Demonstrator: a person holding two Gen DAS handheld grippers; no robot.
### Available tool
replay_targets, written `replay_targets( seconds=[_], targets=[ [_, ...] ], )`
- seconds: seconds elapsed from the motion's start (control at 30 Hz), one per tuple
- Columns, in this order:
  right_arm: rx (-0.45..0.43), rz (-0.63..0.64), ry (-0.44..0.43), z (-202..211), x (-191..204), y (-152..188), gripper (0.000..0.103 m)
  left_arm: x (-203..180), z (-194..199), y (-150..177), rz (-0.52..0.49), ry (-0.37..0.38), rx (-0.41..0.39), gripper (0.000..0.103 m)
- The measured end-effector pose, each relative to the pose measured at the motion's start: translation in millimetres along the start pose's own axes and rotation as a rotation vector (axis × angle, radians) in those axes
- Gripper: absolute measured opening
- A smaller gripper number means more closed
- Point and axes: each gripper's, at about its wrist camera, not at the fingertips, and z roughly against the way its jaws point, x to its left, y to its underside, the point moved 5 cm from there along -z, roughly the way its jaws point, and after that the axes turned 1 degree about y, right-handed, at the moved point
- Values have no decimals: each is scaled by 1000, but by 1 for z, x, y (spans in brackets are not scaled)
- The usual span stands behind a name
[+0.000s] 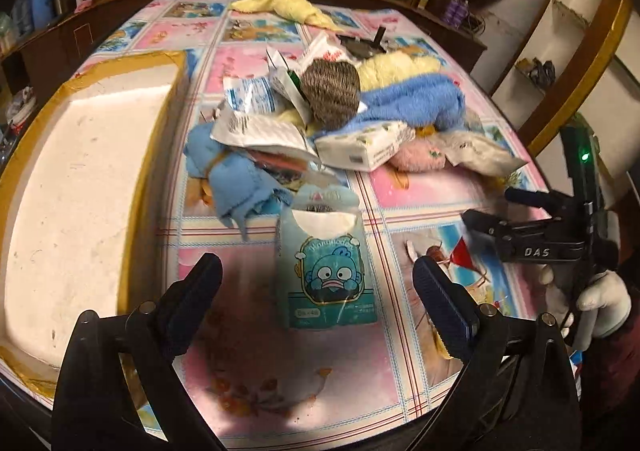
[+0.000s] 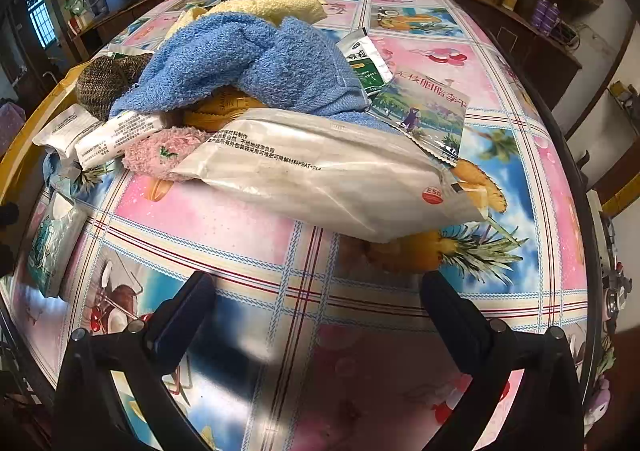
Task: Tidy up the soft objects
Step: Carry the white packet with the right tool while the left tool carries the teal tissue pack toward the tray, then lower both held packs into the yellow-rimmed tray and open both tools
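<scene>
My left gripper hangs with its fingers spread wide and nothing pinched; the tissue pack lies on the tablecloth at lower centre of the left wrist view, in line with the gap but touched by neither pad. My right gripper is likewise spread and empty, over bare cloth at the bottom of its own view, just below the grey mailer bag. Judged handling: the tissue pack is light and squashy under slick film, so I would pinch across its narrow width near the middle, not at the torn top where a tissue pokes out. The blue towel, in the upper left of the right wrist view, is limp and will drape; best gathered at a thick fold. The pink fuzzy sock is soft and grippy. The mailer bag is thin, slippery and crinkly; take an edge. Count, as far as the heap shows: one tissue pack, one blue towel, one pink sock, one brown knitted piece, at least two yellow cloths, one grey mailer, several printed packets (number unclear, overlapping). One white foam box sits at left of the left wrist view, empty in the part I see.
</scene>
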Motion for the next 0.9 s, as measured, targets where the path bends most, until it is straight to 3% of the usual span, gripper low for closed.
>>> replay_targets(
  seconds=[0.07,0.2,0.3,0.33,0.5,0.57,0.63,0.73,0.8,0.9],
  targets=[
    [-2,-1,0,0,-1,0,103,-2,-9,1,-30,-75,0,97],
    [-6,-17,-3,3,-3,4,102,-10,-20,-4,-94,-148,-4,91],
    [-41,-71,-67,16,-15,6,98,-14,-33,4,-116,-130,35,84],
    [-65,-99,-86,24,-24,5,98,-17,-34,5,-152,-158,10,84],
    [-138,-121,-93,50,-44,-7,96,-19,-34,3,-150,-133,16,84],
    [-142,-97,-81,51,-41,-15,96,-17,-35,1,-142,-138,19,87],
    [-159,-42,-50,50,-34,-30,96,-17,-38,1,-138,-145,34,98],
    [-161,43,-47,37,-27,-53,96,-16,-40,1,-126,-153,39,100],
    [-126,12,-119,20,-31,-62,96,-14,-39,1,-122,-151,35,100],
    [-2,-78,-301,-1,-27,-55,96,-12,-37,1,-117,-149,21,95]
  ],
)
